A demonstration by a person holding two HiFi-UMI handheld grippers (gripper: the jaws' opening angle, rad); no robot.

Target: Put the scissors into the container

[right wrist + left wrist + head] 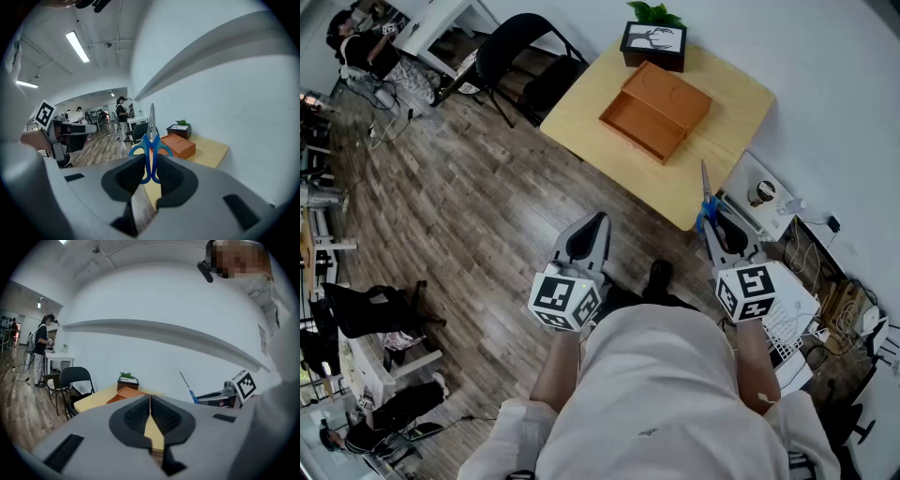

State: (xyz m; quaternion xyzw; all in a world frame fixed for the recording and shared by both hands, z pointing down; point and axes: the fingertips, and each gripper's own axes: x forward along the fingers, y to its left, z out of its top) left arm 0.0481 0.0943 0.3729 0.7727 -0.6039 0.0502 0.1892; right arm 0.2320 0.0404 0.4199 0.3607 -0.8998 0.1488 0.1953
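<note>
My right gripper (150,164) is shut on the blue-handled scissors (150,149), whose blades point straight up. In the head view the scissors (706,195) stick out past the near edge of the wooden table (741,112), held by the right gripper (719,231). The orange container (655,110) lies open on the table, lid beside tray; it also shows as an orange container (178,145) beyond the scissors. My left gripper (586,236) hangs over the floor, left of the table, shut with nothing in it; its jaws (150,409) meet. The orange container (123,395) shows ahead.
A black planter box (653,44) stands at the table's far edge. A black folding chair (525,56) stands left of the table. White boxes and cables (773,202) crowd the floor at the right by the wall. People stand far off at the left.
</note>
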